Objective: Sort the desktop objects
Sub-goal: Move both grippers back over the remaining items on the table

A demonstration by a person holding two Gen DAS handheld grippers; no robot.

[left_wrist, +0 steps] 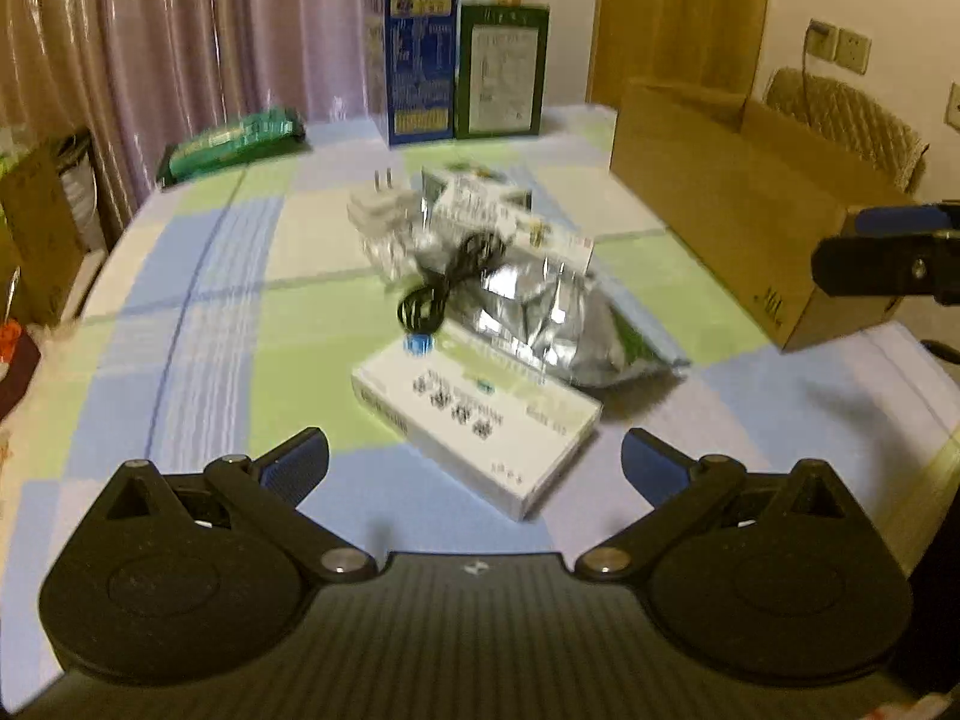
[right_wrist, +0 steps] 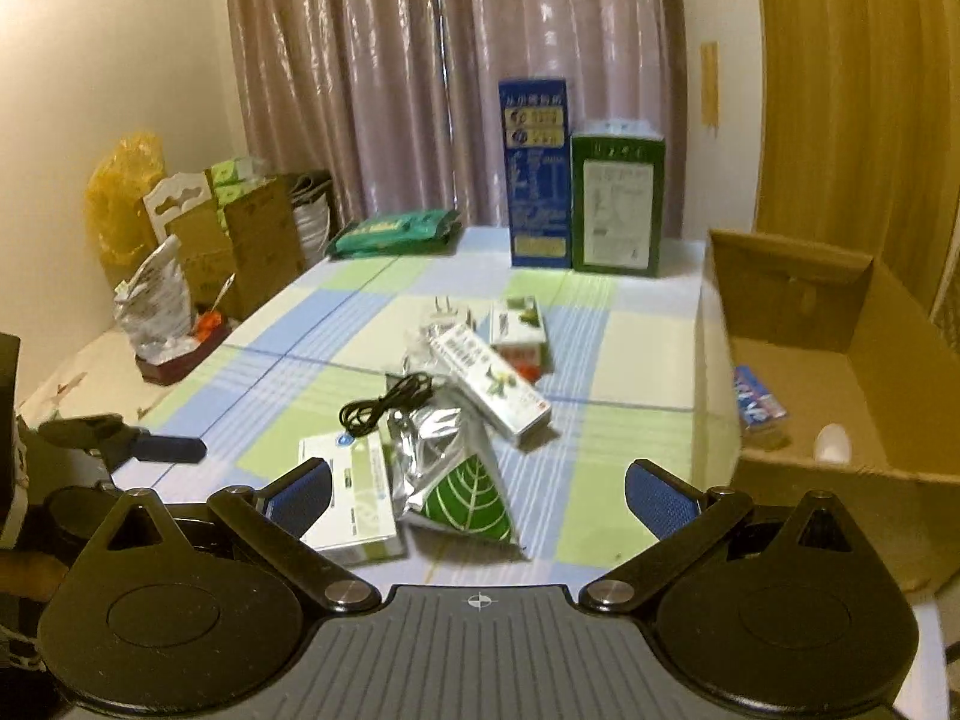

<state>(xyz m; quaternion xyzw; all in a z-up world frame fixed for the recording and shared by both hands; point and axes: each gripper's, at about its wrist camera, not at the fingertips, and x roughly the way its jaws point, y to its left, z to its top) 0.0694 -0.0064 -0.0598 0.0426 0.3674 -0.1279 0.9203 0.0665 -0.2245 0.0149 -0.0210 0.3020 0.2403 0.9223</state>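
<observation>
Lying flat on the worktop (left_wrist: 198,324), the white box (left_wrist: 480,426) runs its long axis diagonally, near-right to far-left. Both the left gripper (left_wrist: 474,468) and right gripper (right_wrist: 477,498) stand spread wide, holding nothing.

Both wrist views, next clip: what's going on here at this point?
A person with a gripper in each hand is sorting clutter on a checked tablecloth. Both the left gripper and right gripper have open jaws, holding nothing, facing a central pile: white box, foil pouch, black cable and a long carton. The cardboard box on the right already holds a few small items.
</observation>
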